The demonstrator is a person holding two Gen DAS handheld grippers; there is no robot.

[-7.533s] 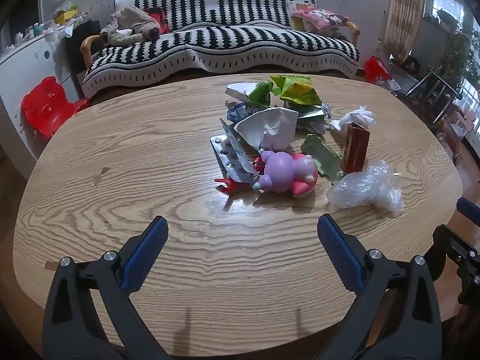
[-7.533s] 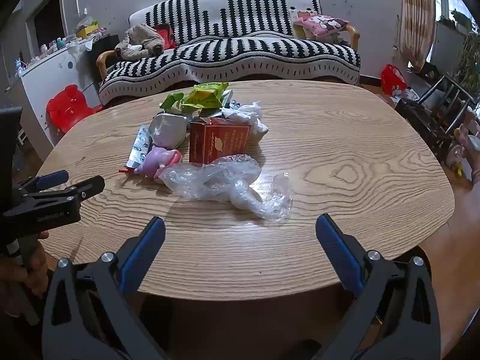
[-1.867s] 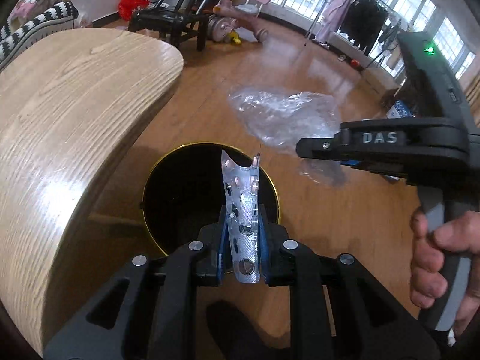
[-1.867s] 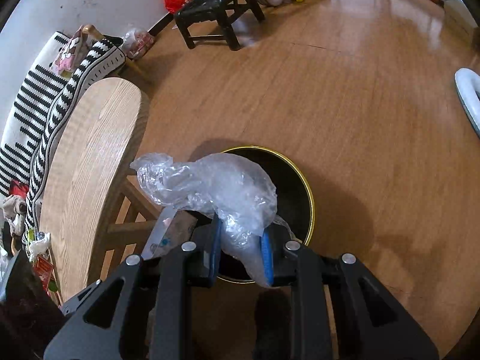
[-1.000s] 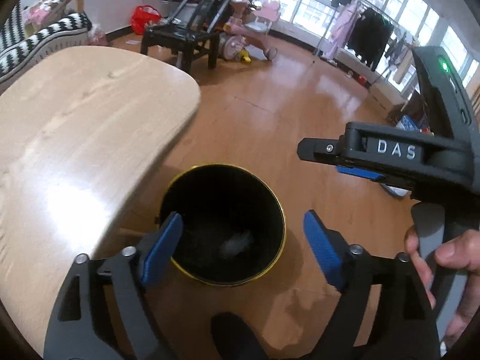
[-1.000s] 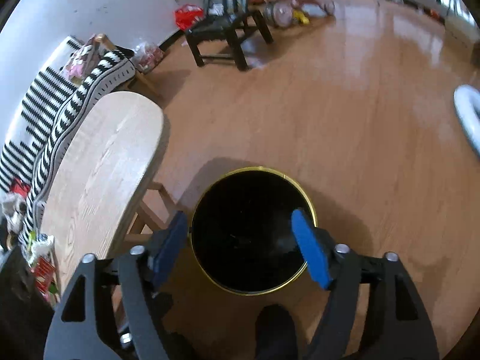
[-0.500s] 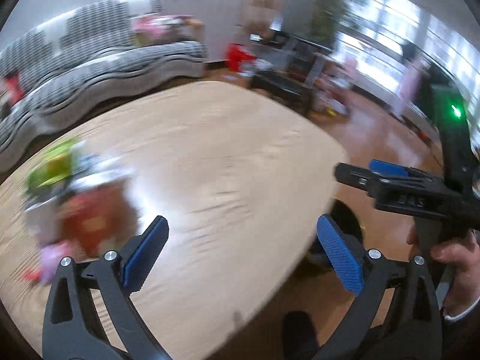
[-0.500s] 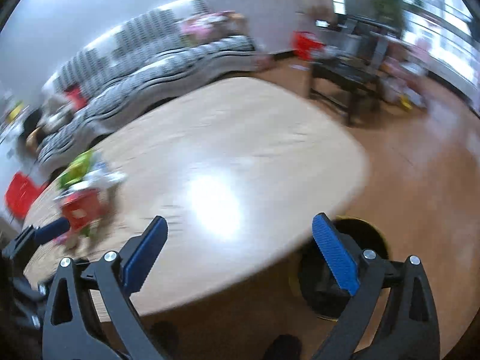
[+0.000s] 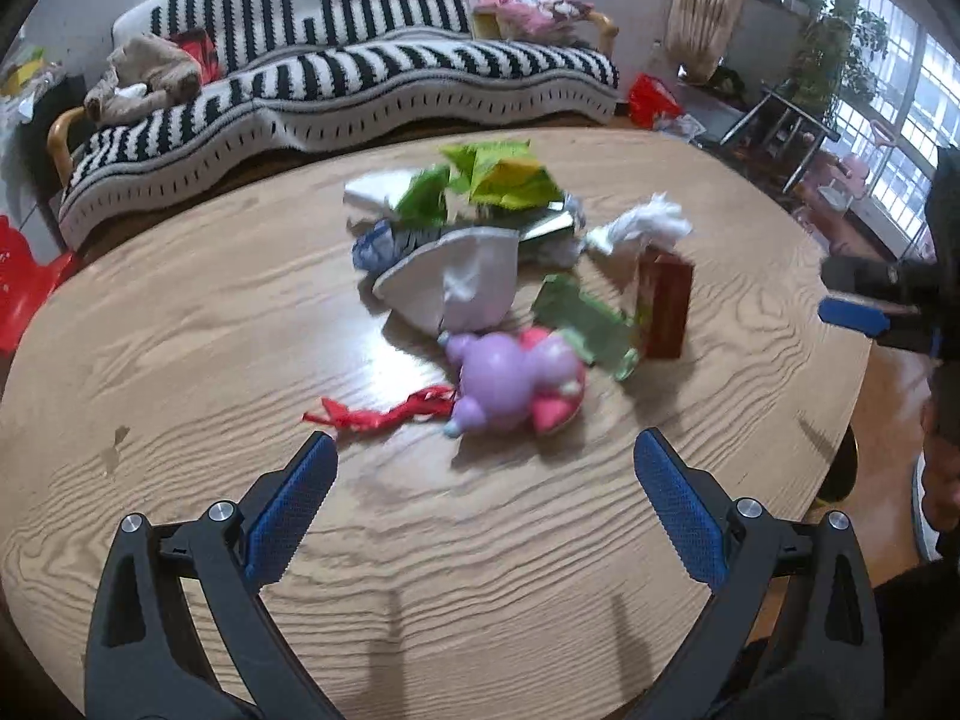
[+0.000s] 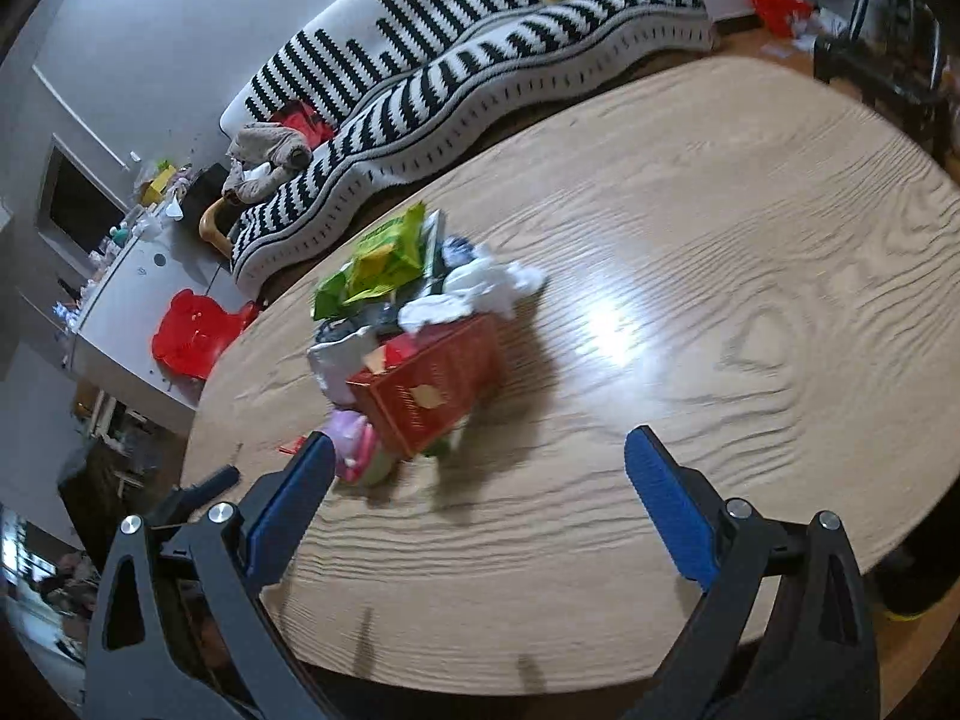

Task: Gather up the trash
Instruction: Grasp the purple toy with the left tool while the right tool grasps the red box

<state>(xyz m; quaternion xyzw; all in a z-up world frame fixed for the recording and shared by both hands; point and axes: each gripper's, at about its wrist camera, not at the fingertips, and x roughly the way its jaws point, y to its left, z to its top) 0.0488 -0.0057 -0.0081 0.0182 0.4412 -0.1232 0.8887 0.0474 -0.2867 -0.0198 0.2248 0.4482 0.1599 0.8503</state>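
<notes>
A pile of trash lies on the oval wooden table (image 9: pixel 180 324): green wrappers (image 9: pixel 498 174), a crumpled white paper (image 9: pixel 462 288), a white tissue (image 9: pixel 639 228), a red carton (image 9: pixel 663 306), a purple-and-pink toy (image 9: pixel 516 381) and a red strip (image 9: pixel 378 414). My left gripper (image 9: pixel 483 498) hovers open and empty just short of the toy. My right gripper (image 10: pixel 477 498) is open and empty too, near the red carton (image 10: pixel 432 390), the green wrappers (image 10: pixel 384 258) and the tissue (image 10: pixel 480 294). The black bin with a yellow rim (image 10: pixel 909 597) peeks out below the table's edge.
A black-and-white striped sofa (image 9: pixel 360 72) stands behind the table, with a red plastic chair (image 10: pixel 192 330) and a white cabinet (image 10: pixel 126 294) to the left. A black chair (image 9: pixel 774 120) and plants stand by the windows at the right. The other gripper's blue pad (image 9: pixel 852 315) shows at the right edge.
Both grippers let a blister pack and a plastic bag fall into the bin, opened wide, then swung from the bin back over the table toward the trash pile.
</notes>
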